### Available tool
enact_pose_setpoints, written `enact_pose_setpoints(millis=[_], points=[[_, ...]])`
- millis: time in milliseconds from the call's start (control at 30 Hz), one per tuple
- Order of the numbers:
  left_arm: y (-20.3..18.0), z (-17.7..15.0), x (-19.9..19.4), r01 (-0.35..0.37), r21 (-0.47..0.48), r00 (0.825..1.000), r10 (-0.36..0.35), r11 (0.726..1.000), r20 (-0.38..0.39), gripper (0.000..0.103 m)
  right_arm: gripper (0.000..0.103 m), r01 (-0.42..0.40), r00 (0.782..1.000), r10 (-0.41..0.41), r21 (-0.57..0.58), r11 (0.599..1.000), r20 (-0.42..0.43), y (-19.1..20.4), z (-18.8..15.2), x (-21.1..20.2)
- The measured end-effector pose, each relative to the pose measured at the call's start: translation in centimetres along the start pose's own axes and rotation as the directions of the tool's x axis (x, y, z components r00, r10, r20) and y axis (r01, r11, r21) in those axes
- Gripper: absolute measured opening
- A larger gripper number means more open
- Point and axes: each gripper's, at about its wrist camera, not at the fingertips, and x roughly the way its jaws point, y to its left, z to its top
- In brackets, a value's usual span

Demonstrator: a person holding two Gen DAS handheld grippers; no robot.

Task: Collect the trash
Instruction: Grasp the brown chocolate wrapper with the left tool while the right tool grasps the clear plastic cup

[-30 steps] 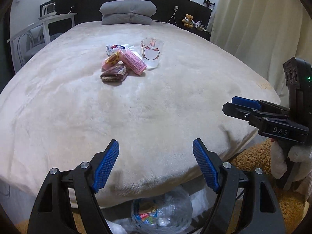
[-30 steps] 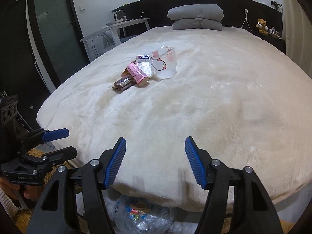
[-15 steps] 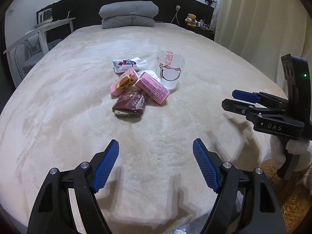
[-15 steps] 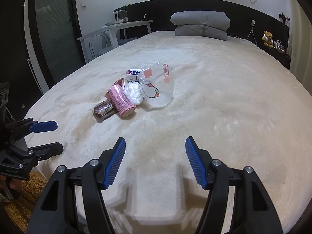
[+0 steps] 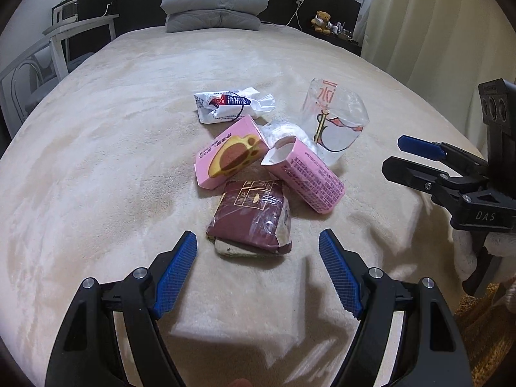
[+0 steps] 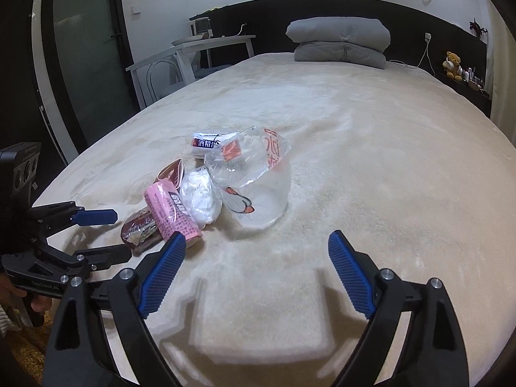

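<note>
Left wrist view: we have closed in; the trash pile now sits just ahead of our left gripper (image 5: 258,251), jaws spread and empty, the brown wrapper (image 5: 250,221) nearest between its tips.

Right wrist view: right gripper (image 6: 258,251) also spread, empty; the clear cup (image 6: 258,190) lies just ahead. Picking can start, we judge.

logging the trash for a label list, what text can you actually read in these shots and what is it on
"DAS": right tongs, on the body.
"240": pink box, beside small print too small to read.
Red character, seemingly "冰": clear cup.
Chinese characters, not surely legible: white wrapper.
Dense print, too small: torn pink box.
Gold print, unreadable: maroon packet.
White lettering, blurred: left tongs.
</note>
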Motion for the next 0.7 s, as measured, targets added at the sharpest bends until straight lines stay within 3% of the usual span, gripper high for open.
enact_pose_setpoints(millis=[400, 533, 567, 600, 633, 700], points=[[0.8, 1.2, 2.7, 0.021, 0.003, 1.000, -0.021, 1.000, -0.022, 0.076, 0.090, -0.009, 1.000, 0.009, 0.014, 1.000, -0.020, 0.2, 3.0, 5.2], [0.7, 1.4, 2.8, 0.009, 0.011, 1.000, -0.009, 1.000, -0.017, 0.062, 0.090, -0.007, 1.000, 0.007, 0.030, 1.000, -0.019, 0.0, 3.7, 6.2], [0.7, 1.4, 2.7, 0.007, 0.014, 1.000, -0.007, 1.000, -0.017, 0.062, 0.088, -0.002, 1.000, 0.002, 0.034, 0.999, -0.019, 0.0, 3.8, 6.4], [0.6, 1.4, 2.7, 0.006, 0.018, 1.000, -0.006, 1.000, -0.017, 0.062, 0.076, -0.001, 1.000, 0.002, 0.037, 0.999, -0.020, -0.2, 3.9, 6.5], [0.6, 1.3, 2.7, 0.005, 0.023, 1.000, -0.005, 1.000, -0.015, 0.062, 0.070, 0.004, 1.000, -0.003, 0.036, 0.999, -0.025, -0.1, 4.0, 6.5], [0.6, 1.1, 2.5, 0.002, 0.031, 1.000, -0.002, 1.000, -0.007, 0.061, 0.070, -0.004, 1.000, 0.005, 0.026, 1.000, -0.020, -0.1, 3.8, 6.2]])
